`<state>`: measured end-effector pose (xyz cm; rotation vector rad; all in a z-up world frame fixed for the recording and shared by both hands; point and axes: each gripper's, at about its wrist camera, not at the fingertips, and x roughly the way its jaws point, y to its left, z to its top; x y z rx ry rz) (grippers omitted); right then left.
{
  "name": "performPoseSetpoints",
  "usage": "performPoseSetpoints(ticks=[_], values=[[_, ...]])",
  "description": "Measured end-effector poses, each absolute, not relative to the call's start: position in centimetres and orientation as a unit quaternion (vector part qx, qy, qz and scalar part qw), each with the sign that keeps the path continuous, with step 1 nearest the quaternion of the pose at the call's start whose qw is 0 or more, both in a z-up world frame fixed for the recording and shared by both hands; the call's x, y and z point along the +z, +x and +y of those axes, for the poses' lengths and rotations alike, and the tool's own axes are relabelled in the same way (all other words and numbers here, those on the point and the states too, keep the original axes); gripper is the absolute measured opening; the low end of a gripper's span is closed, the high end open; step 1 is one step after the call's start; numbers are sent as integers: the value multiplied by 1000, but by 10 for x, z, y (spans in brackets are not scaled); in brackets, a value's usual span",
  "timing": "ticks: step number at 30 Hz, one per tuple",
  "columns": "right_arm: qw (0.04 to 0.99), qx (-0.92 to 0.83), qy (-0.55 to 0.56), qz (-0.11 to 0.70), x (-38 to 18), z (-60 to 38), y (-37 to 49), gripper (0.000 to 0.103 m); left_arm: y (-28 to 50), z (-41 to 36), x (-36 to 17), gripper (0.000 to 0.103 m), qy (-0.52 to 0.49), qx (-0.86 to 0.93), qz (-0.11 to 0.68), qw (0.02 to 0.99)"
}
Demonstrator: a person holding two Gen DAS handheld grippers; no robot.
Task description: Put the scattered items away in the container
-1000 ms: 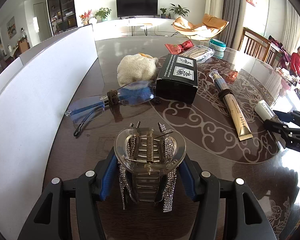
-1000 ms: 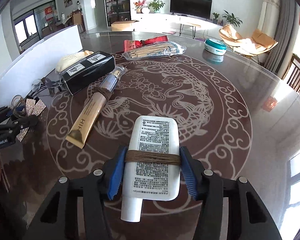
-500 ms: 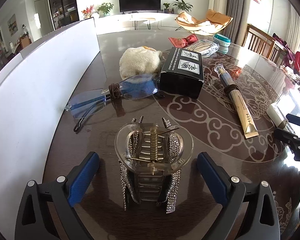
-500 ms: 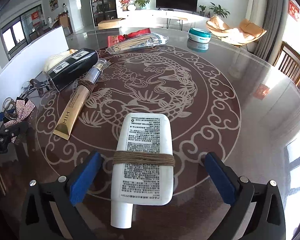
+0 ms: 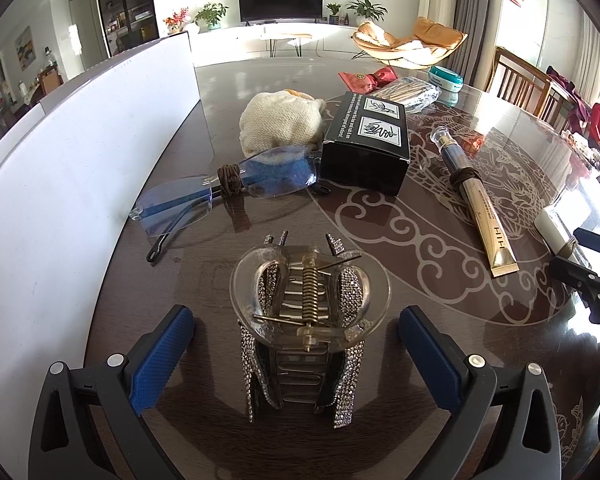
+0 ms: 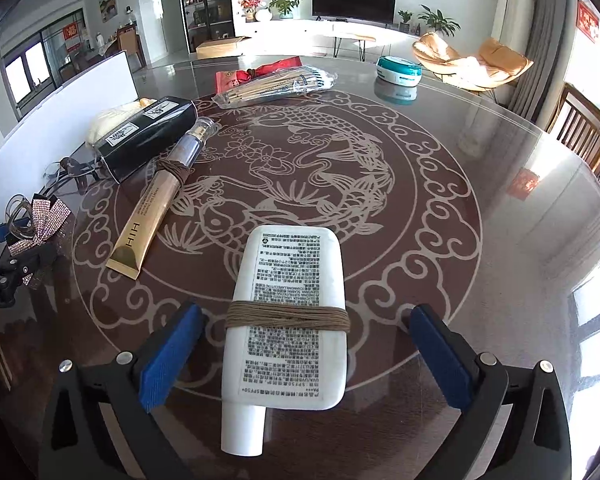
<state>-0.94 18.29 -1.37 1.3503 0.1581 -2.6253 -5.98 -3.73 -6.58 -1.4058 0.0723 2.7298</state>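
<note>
On the worktop (image 6: 480, 152), each hand-held gripper, left (image 5: 296, 354) and right (image 6: 300, 350), has just opened, straddling hair clip (image 5: 306, 320) and white tube (image 6: 288, 316) untouched.

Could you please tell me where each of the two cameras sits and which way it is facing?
Left wrist: on the left gripper, angled down at the hair claw between its open fingers; right gripper at the right edge.
Right wrist: on the right gripper, angled down at the white tube between its open fingers; left gripper at the left edge.
Shared: gold tube, black box.
</note>
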Motion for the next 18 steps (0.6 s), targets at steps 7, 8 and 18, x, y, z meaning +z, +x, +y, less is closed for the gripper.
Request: performPoseSetpoints(ticks=[7, 8, 18], values=[[93, -884, 455, 53, -14, 183, -10, 103, -60, -38, -65, 103, -457, 888, 24, 35], [93, -884, 455, 53, -14, 183, -10, 103, -60, -38, -65, 103, -457, 888, 24, 35], [93, -884, 455, 53, -14, 182, -10, 103, -60, -38, -65, 103, -457, 888, 24, 35]])
